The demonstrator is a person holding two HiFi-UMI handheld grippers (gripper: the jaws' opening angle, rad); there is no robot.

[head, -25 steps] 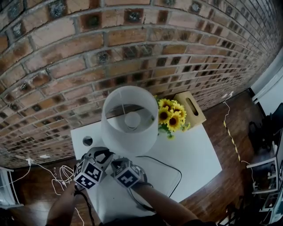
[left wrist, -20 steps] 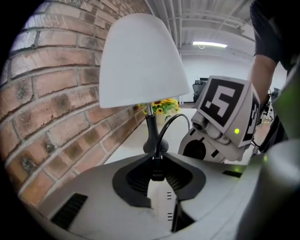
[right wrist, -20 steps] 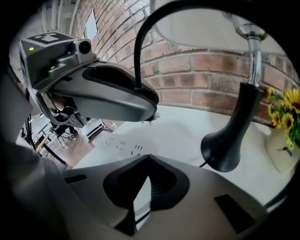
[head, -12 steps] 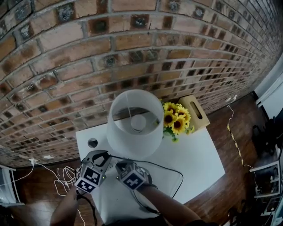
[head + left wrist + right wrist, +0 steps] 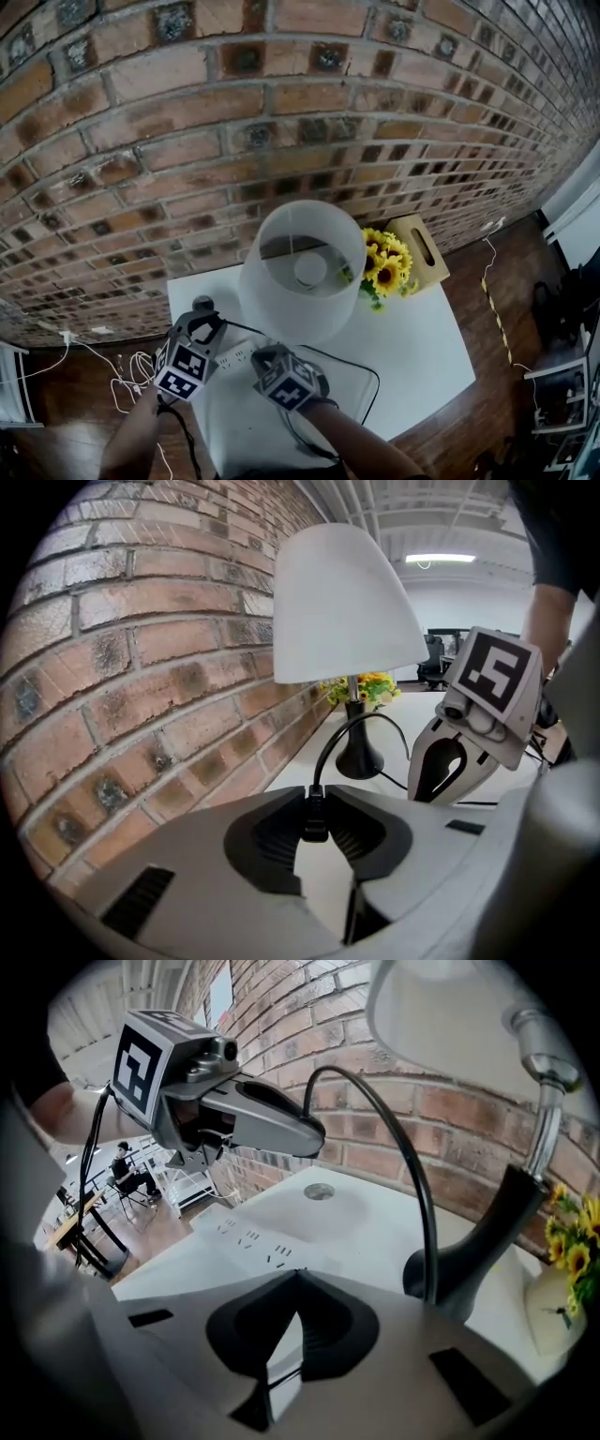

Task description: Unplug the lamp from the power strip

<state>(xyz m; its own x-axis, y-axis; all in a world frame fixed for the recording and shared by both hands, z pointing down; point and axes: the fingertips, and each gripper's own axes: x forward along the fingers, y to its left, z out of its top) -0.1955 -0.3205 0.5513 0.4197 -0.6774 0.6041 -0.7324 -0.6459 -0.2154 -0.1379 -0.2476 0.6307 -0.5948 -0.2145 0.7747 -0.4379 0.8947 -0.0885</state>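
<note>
The lamp (image 5: 300,272) with its white shade stands on the white table (image 5: 422,347) by the brick wall. Its black plug (image 5: 315,819) is pinched between the pads of my left gripper (image 5: 314,822), which is shut on it. In the right gripper view the left gripper (image 5: 314,1133) hangs in the air above the white power strip (image 5: 253,1237). The black cord (image 5: 403,1147) arcs from its tip down to the lamp base (image 5: 487,1251). My right gripper (image 5: 295,1272) is shut with nothing in it, tips low at the strip's near end.
A vase of sunflowers (image 5: 386,267) and a wooden box (image 5: 420,248) stand to the right of the lamp. A round cable hole (image 5: 319,1191) sits in the table beyond the strip. Loose white cables (image 5: 131,370) lie on the wooden floor at the left.
The two grippers were side by side; the left one has since drawn away to the left and up with the plug. The head view has shifted slightly.
</note>
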